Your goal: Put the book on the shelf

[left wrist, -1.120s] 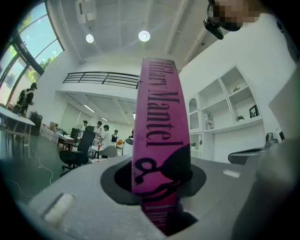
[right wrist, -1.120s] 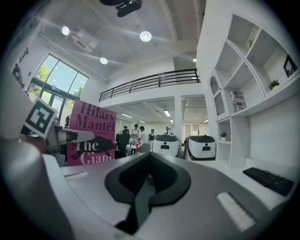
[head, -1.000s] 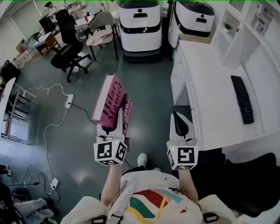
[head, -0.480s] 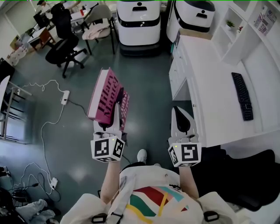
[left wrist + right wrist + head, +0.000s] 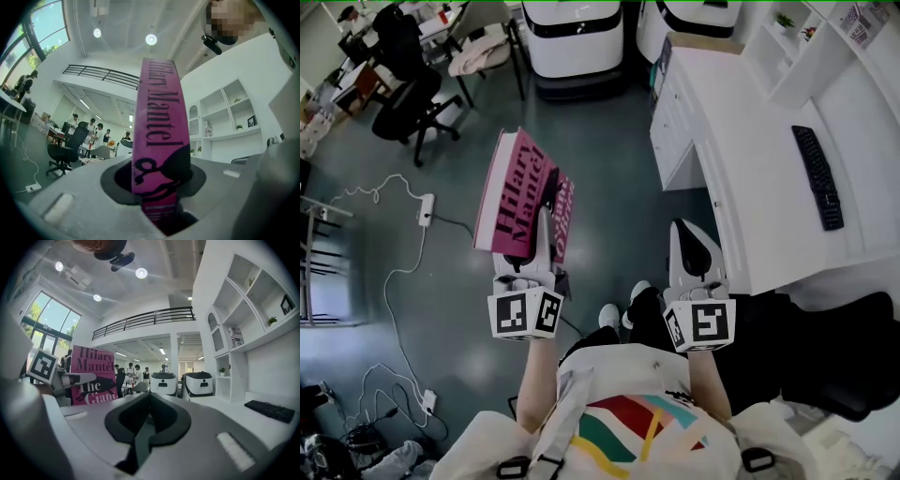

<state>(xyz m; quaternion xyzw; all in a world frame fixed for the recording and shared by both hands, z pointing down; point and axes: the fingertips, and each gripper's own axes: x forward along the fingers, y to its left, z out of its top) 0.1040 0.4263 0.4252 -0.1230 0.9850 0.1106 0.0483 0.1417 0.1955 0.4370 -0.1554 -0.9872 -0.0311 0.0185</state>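
Left gripper point(image 5: 542, 246) jaws clamp a pink book point(image 5: 516, 192) above the grey floor point(image 5: 609, 169) — right gripper point(image 5: 691, 248) jaws closed together, empty, beside the white counter point(image 5: 750, 159).

Bright, even light over the head view — the white desk point(image 5: 759, 169) nearly washes out, the grey floor point(image 5: 469, 356) carries a soft sheen, and shadows are faint. Straight lines bow toward the edges. Both gripper views sit in a dark round vignette. Ceiling spots point(image 5: 151, 39) flare with haloes, and daylight pours through the windows point(image 5: 51, 317) at left. The book point(image 5: 159, 117) reads sharp up high — its lower end, close to the lens, goes soft.
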